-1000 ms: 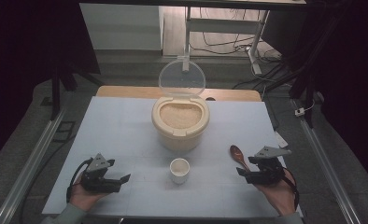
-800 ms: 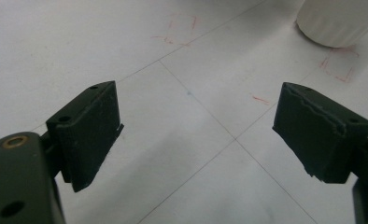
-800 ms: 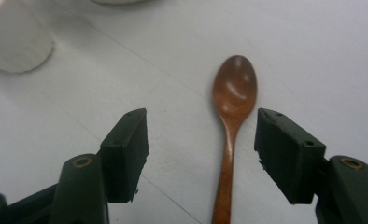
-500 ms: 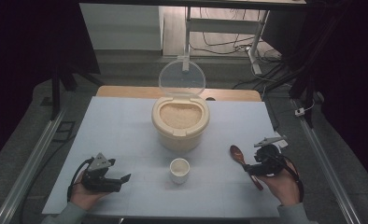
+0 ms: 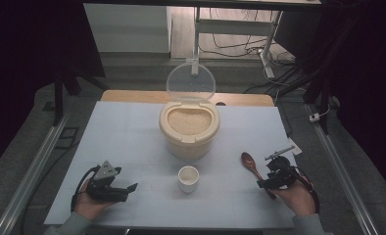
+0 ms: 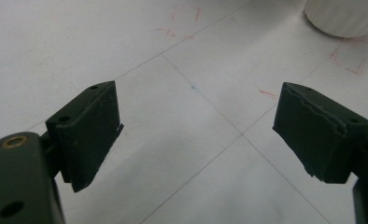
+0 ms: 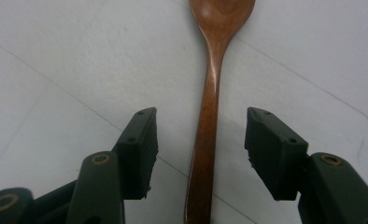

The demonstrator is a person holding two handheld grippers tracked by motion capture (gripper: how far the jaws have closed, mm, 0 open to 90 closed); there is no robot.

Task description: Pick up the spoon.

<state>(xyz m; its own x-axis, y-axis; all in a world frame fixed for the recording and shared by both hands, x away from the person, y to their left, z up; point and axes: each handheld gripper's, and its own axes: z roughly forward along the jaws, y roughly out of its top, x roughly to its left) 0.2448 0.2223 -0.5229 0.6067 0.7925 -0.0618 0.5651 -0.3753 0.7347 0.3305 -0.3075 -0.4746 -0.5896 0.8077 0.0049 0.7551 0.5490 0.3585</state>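
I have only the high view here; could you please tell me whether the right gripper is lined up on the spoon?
Observer: Yes. In the right gripper view the spoon's handle runs between the open jaws of the right gripper, touching neither.
Operator: Thank you. Is the left gripper holding anything?
Observer: No. The left gripper is open over bare table marked with thin lines and red pen.
Operator: Is anything near it?
Observer: The base of a white cup sits at the top right of its view.
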